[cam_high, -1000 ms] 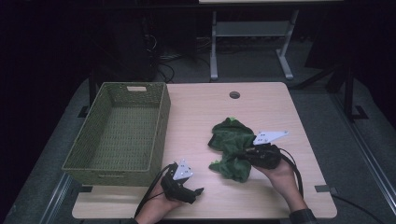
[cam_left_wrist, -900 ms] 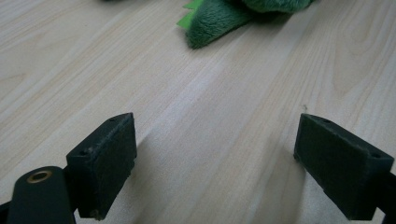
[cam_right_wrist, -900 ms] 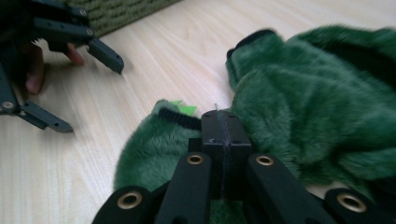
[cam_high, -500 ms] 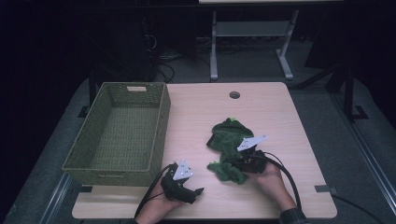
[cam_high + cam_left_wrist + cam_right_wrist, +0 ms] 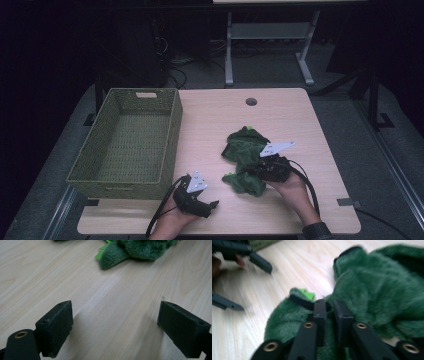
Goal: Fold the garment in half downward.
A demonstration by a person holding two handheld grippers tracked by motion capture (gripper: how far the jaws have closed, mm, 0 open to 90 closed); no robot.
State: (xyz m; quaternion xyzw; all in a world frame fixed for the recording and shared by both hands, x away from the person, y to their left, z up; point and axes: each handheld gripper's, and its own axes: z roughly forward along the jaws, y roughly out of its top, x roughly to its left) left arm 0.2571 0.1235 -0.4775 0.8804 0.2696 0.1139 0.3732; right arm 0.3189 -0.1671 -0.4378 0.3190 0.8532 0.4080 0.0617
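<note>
Bare bench (image 5: 280, 115) lies open behind the green garment (image 5: 245, 150) and between it and the basket (image 5: 125, 140). The basket walls off the left side. The garment crowds the right front.

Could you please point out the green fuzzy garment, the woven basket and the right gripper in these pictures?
green fuzzy garment (image 5: 243, 145): high view, upper fold of its pile.
woven basket (image 5: 172, 135): high view, its right wall.
right gripper (image 5: 329, 307): right gripper view, midway between its near-closed jaw tips.
</note>
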